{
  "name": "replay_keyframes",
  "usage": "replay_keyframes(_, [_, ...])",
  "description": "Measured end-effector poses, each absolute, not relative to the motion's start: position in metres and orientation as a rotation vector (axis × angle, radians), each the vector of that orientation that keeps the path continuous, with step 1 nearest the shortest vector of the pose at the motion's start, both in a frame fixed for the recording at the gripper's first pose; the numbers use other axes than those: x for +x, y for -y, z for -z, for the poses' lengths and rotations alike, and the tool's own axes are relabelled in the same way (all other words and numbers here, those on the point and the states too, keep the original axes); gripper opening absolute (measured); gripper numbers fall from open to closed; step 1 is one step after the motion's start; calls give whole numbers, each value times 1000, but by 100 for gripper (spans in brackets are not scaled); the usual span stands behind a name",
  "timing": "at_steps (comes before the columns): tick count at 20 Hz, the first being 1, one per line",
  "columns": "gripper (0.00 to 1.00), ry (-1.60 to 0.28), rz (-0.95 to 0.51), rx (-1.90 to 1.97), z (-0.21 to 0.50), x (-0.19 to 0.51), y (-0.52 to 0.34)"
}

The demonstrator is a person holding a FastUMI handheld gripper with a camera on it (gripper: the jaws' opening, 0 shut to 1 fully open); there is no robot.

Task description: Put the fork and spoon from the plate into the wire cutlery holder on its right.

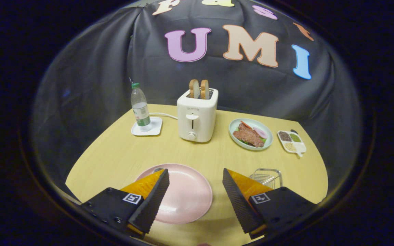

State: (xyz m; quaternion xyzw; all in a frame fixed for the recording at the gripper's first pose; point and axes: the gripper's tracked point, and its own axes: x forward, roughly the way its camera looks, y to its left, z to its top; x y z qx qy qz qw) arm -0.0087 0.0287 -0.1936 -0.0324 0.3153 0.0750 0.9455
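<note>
A pink plate lies on the wooden table just ahead of and under my fingers, and its visible surface is bare. A small grey bit pokes out at the plate's far rim beside the left fingertip; I cannot tell what it is. The wire cutlery holder stands right of the plate, half hidden behind my right finger. Pale metal strips show inside it. My gripper is open above the plate's far half, with nothing between the fingers.
Beyond the plate stands a white toaster with two bread slices sticking up. A water bottle on a white coaster is to its left. A green plate of food and a small divided dish sit to its right.
</note>
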Motion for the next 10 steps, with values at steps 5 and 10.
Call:
replay_keyframes(5, [99,-702,-178,-35,226,-21,-60])
replay_keyframes(10, [99,-778,-214,-67,256,-32,-78])
